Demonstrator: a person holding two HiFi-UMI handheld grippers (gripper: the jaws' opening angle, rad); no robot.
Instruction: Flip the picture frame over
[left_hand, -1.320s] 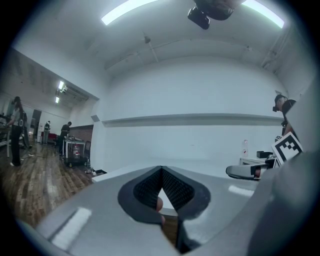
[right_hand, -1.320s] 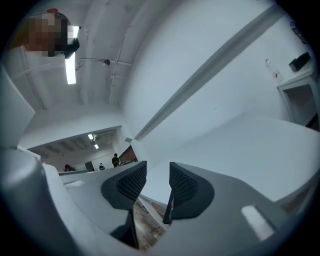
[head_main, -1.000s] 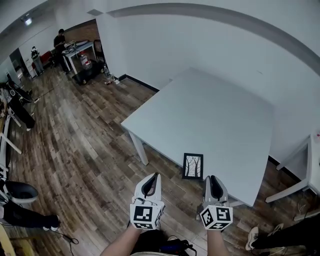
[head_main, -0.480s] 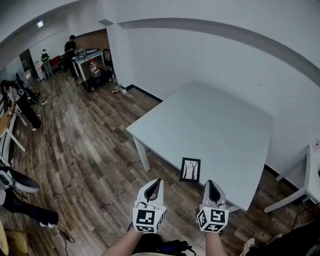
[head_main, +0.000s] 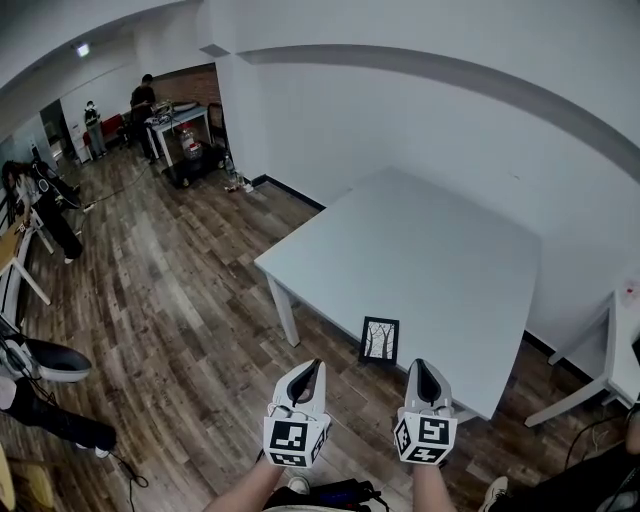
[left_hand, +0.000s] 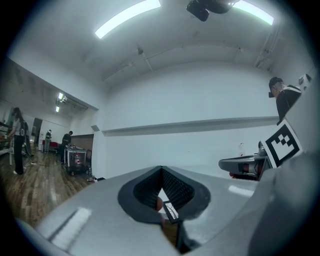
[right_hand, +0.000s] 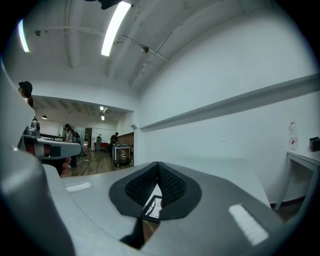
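A small black picture frame (head_main: 380, 340) with a tree drawing lies face up near the front edge of the white table (head_main: 430, 240). Both grippers hover side by side over the wooden floor, short of that edge. My left gripper (head_main: 309, 368) is to the frame's lower left, my right gripper (head_main: 420, 366) to its lower right. Both are shut on nothing. In the left gripper view the frame (left_hand: 170, 211) shows through the gap below the closed tips (left_hand: 161, 169). The right gripper view shows the frame (right_hand: 152, 208) the same way under its tips (right_hand: 157, 164).
A second white table (head_main: 622, 330) stands at the right, close to the wall. Wooden floor (head_main: 180, 290) stretches away to the left. Far back left are a cart (head_main: 175, 125) and standing people (head_main: 40, 215). Someone's shoe (head_main: 45, 362) is at the lower left.
The head view has lifted and drifted a little, so the table sits slightly farther off. Both grippers stay shut in about the same place. The frame has not moved on the table.
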